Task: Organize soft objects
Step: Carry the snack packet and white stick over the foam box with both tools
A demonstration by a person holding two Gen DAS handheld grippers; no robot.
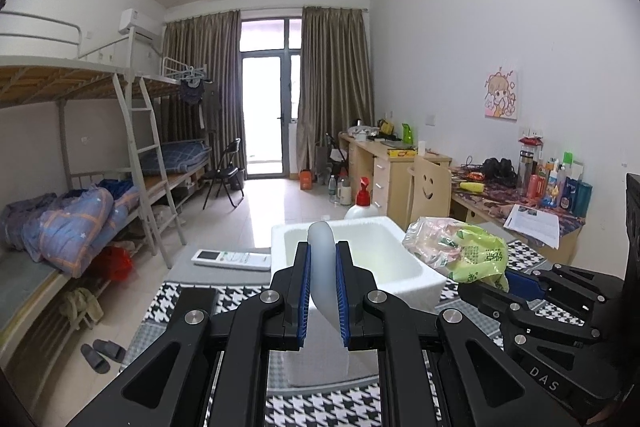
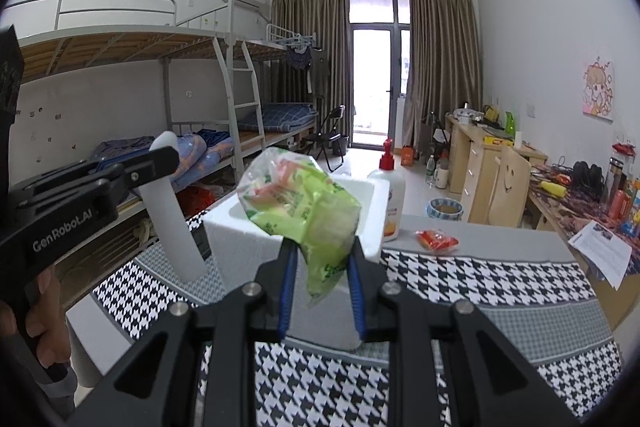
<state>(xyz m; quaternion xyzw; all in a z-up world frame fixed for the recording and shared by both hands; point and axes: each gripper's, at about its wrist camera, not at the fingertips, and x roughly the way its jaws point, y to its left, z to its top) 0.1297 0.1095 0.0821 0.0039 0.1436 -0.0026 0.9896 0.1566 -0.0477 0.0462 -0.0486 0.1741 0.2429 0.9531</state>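
Left tongs [image 1: 323, 293]: clamped on a white tube [image 1: 325, 267].
Right tongs [image 2: 322, 291]: clamped on a green bag [image 2: 308, 211].
Foam box [image 2: 240, 239]: stood on the surface [image 2: 500, 275].

Both wrist cameras face the white box [image 1: 352, 259] closely.

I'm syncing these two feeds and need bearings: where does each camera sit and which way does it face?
Left wrist: on the left hand-held gripper, facing the white foam box and balcony door; its fingers clamp a white tube; right hand-held gripper shows at right.
Right wrist: on the right hand-held gripper, same facing; clamps a green bag; left hand-held gripper and hand show at left.
Shared: box, bag, tube, lotion bottle, houndstooth cloth.
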